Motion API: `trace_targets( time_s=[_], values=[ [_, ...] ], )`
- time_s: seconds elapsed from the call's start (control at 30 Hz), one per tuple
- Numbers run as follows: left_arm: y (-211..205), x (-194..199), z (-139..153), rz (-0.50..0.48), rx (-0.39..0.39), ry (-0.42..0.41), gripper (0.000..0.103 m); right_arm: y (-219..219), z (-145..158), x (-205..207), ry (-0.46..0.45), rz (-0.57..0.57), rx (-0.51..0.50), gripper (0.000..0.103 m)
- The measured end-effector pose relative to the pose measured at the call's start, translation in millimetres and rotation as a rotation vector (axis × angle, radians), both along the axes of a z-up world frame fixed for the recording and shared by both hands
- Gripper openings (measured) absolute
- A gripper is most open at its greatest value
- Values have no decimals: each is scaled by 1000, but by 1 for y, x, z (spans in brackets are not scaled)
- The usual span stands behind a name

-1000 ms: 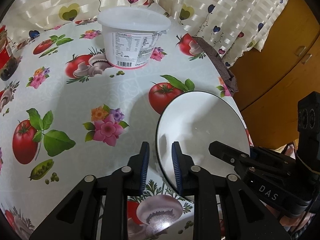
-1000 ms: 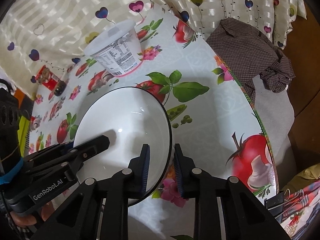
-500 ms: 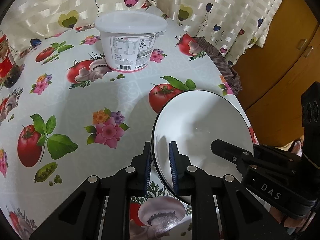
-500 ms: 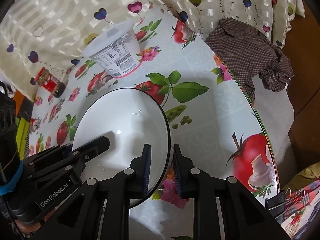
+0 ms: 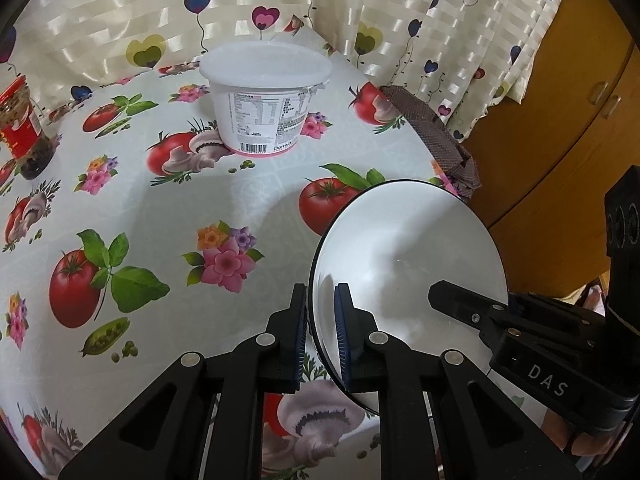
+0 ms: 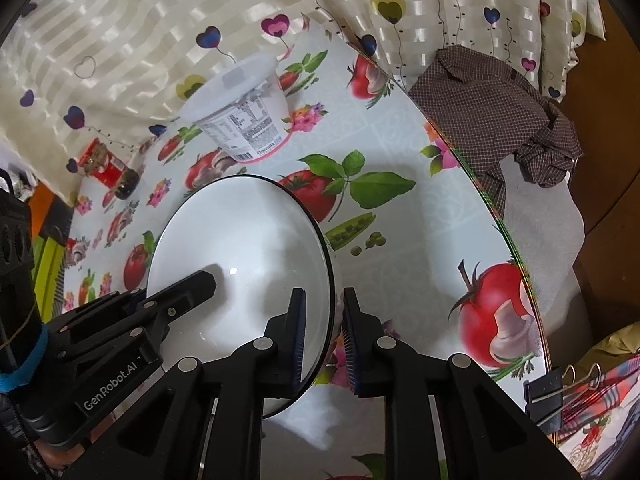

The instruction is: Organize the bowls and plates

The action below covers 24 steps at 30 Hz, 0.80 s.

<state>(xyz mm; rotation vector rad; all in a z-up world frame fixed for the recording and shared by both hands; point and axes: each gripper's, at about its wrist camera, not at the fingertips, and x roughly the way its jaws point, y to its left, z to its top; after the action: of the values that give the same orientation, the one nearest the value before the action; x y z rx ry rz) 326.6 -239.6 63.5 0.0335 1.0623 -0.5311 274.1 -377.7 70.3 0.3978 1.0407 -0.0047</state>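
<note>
Both wrist views look steeply down, close, sharing the bowl (image 5: 408, 264).

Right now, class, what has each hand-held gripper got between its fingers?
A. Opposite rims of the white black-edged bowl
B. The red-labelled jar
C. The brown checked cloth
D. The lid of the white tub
A: the left hand-held gripper and right hand-held gripper each straddle the rim of the white bowl.

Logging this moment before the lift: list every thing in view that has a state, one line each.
white bowl: upright, empty, rim between both grippers' jaws
left gripper: shut on the bowl's left rim
right gripper: jaws closing, bowl's right rim between them
white plastic tub: upright, lid on
red-labelled jar: upright
checked cloth: crumpled, beside the table edge
</note>
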Motion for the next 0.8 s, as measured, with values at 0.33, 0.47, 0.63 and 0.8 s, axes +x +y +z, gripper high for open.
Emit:
trace_targets(
  time_s=[0.33,0.47,0.63,0.8],
  values=[
    [8,-18,19,4,-19,-17,14,6,20,-19,-23,-2,10,17],
    [12,-27,27,3,-19,-31,14,9,29,-30,-36,-1,17,17],
    [19,-41,37,11,-36,-44,14,14,38,-43,-43,5,21,17],
    [22,-59,46,8,-45,-57,14,19,48,-62,-56,11,20,17]
  ],
)
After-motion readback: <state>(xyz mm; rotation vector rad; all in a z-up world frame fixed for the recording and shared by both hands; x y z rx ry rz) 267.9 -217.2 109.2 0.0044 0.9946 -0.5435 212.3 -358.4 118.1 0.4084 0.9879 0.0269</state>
